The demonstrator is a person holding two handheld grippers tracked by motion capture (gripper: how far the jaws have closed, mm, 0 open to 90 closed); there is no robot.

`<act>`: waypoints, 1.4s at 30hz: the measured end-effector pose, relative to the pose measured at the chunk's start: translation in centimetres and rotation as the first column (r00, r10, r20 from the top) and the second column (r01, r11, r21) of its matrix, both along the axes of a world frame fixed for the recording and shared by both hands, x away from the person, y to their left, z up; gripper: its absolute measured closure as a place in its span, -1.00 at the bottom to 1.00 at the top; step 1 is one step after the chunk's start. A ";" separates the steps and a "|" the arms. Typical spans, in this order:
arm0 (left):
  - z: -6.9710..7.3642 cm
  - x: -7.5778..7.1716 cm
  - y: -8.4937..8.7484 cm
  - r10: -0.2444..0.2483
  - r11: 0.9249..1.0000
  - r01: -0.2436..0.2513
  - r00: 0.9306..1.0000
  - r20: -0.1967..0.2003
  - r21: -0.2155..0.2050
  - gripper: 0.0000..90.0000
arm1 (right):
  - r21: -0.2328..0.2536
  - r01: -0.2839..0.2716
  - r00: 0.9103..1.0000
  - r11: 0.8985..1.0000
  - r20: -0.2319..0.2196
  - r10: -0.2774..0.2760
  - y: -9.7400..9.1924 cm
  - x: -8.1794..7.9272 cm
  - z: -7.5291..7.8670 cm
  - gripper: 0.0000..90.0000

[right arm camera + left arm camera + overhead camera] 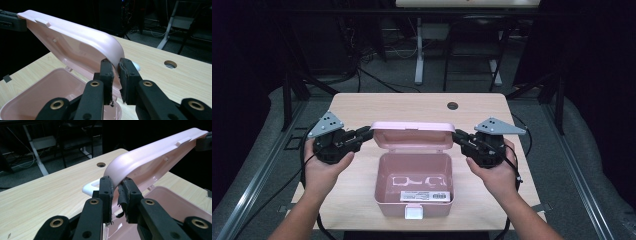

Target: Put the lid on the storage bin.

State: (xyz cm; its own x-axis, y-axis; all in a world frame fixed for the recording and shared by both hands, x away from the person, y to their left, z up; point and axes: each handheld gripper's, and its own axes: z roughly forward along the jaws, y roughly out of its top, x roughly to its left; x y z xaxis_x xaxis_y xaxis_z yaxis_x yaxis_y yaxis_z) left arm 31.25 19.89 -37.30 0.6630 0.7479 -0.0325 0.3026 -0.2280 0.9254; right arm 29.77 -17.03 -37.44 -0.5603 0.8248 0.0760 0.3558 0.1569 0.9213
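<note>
A pink plastic box (384,202) stands open in the middle of the table, its lid (412,135) raised on the far side. My left gripper (368,132) is shut on the lid's left end, with the rim pinched between its pads (117,187). At the lid's right end my right gripper (458,135) is shut on the rim in the same way (116,68). In both gripper views the lid (150,160) (75,37) slants up over the box's hollow (175,202) (45,92). A white latch (414,212) hangs on the front wall.
The box sits on a light wooden table (362,107) with a round cable hole (452,105) near its far edge. A white handle (91,186) pokes out behind the lid. A white label (426,196) lies inside the box. Chair and desk legs stand beyond the table.
</note>
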 end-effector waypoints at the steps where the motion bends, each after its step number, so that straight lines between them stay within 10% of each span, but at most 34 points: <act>1: 0.0 -0.2 0.0 -0.003 1.000 0.003 1.000 -0.002 -0.005 0.75 | -0.002 -0.001 1.000 1.000 0.002 0.001 0.0 -0.1 -0.1 0.78; 42: -1.8 -4.1 0.4 -0.023 1.000 0.023 1.000 0.002 0.014 0.71 | -0.031 -0.025 0.999 0.999 0.042 0.027 0.0 -4.0 -1.9 0.70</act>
State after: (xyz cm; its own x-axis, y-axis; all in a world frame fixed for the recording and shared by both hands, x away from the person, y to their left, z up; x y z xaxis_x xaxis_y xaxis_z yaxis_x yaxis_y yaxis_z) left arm 27.16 20.26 -39.09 0.6802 0.7327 -0.0209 0.2953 -0.2478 0.9227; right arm 25.79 -17.01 -39.36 -0.5839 0.8114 0.0266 0.3124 0.1943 0.9299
